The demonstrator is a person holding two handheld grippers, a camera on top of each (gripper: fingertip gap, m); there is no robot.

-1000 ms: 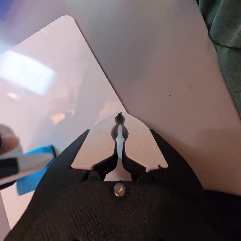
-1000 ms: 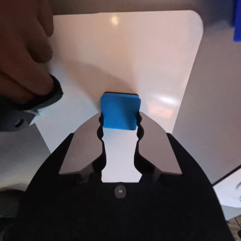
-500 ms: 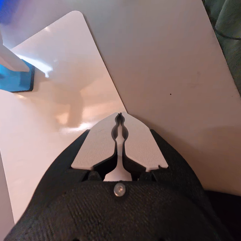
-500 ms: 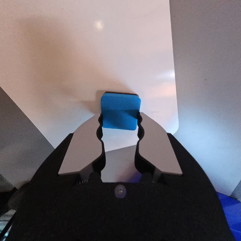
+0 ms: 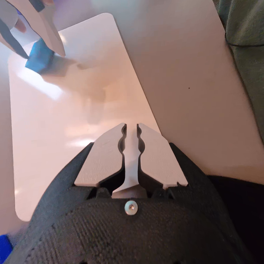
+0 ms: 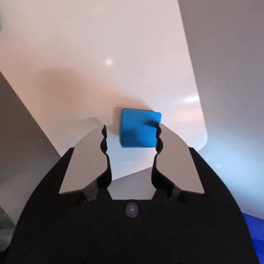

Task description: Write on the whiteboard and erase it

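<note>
The white whiteboard (image 5: pixel 71 128) lies flat on the table, with no marks visible on it. My left gripper (image 5: pixel 131 125) hovers over its near right edge with the jaws a little apart and nothing between them. The blue eraser (image 6: pixel 140 128) lies on the whiteboard (image 6: pixel 100 57) between the jaws of my right gripper (image 6: pixel 131 125). The right pad is at its side and a clear gap shows at the left pad, so this gripper is open. The left wrist view shows the eraser (image 5: pixel 38 58) at the far left under the right gripper's fingers (image 5: pixel 51 32).
The grey table (image 5: pixel 185 71) surrounds the board. A green cloth (image 5: pixel 245 28) lies past the table's right edge. A blue object (image 6: pixel 254 235) sits at the lower right of the right wrist view, and another blue patch (image 5: pixel 4 242) shows at the lower left of the left wrist view.
My right gripper's jaws opened off the blue eraser, which now rests on the board nearer the right pad. My left gripper's jaws went from shut to slightly apart.
</note>
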